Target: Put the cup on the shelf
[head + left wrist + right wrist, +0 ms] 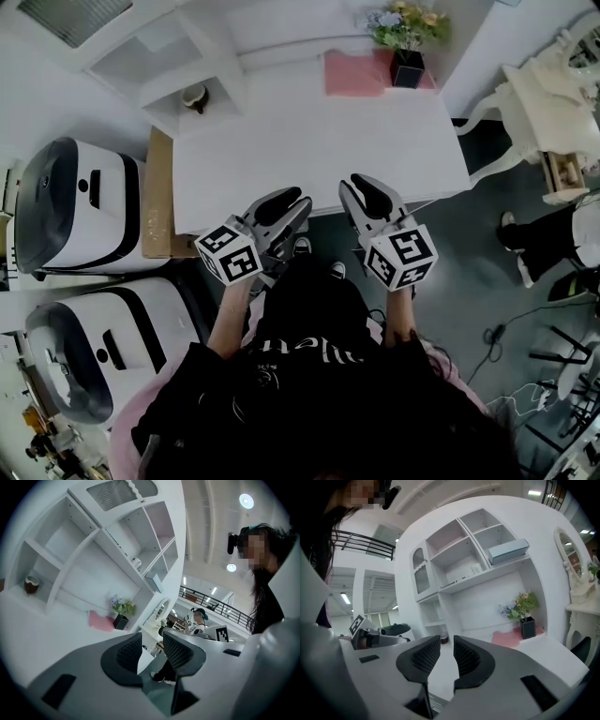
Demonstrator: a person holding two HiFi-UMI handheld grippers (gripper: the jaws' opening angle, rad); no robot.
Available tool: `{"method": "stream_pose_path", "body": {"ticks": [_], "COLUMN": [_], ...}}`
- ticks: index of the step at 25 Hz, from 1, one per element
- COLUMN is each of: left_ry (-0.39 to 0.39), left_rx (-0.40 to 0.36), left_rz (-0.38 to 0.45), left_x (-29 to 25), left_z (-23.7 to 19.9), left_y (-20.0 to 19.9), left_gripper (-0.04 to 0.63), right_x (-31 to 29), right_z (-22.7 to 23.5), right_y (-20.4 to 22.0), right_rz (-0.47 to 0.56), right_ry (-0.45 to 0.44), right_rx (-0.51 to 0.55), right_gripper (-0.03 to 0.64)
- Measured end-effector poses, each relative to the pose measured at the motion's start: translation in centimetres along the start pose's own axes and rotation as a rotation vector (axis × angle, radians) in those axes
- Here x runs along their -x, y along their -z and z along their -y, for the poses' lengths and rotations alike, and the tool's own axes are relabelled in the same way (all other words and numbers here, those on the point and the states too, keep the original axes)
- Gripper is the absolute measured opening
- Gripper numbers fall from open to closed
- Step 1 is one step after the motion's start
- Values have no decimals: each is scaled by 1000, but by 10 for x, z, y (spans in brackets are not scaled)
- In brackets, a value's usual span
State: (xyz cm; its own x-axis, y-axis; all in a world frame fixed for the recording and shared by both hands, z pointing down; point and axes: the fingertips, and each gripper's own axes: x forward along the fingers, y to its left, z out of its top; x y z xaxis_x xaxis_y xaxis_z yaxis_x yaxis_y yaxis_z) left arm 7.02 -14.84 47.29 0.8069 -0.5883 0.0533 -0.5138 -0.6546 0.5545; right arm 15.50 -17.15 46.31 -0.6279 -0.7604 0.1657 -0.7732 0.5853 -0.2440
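A brown-and-white cup (195, 97) stands in a low compartment of the white shelf (150, 66) at the table's far left. The left gripper view shows the same cup (31, 584) far off at the left. Both grippers hover side by side over the near edge of the white table (319, 141), well short of the cup. My left gripper (292, 204) has its jaws close together with a narrow gap and nothing between them. My right gripper (362, 189) likewise shows a thin empty gap. Each marker cube sits just behind its fingers.
A pink cloth (352, 73) and a black flower pot (406, 67) lie at the table's back right. Two white-and-black machines (80, 211) and a cardboard box (157, 197) stand left of the table. A white dressing table (544, 103) and another person's legs (548, 239) are on the right.
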Motion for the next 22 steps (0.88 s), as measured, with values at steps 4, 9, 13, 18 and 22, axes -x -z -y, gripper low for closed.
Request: {"method": "stream_pose_path", "body": {"ticks": [4, 9, 13, 18, 22], "left_ry": [1, -35, -50, -50, -62], "left_rx": [-1, -70, -95, -98, -95], "left_rz": [19, 17, 23, 49, 53], "left_x": [10, 38, 69, 127, 186], "left_z": [4, -5, -10, -11, -18], "left_y": [1, -1, -2, -7, -5], "left_gripper": [144, 140, 140, 137, 137], "right_x": [-6, -15, -20, -27, -35], "right_z": [-22, -56, -88, -140, -188], "right_y": [6, 8, 7, 21, 40], "right_rz": [-13, -21, -9, -20, -30], "right_ry": [-37, -66, -82, -80, -67], "right_rx": [17, 46, 62, 60, 45], "right_gripper": [110, 107, 101, 93, 84]}}
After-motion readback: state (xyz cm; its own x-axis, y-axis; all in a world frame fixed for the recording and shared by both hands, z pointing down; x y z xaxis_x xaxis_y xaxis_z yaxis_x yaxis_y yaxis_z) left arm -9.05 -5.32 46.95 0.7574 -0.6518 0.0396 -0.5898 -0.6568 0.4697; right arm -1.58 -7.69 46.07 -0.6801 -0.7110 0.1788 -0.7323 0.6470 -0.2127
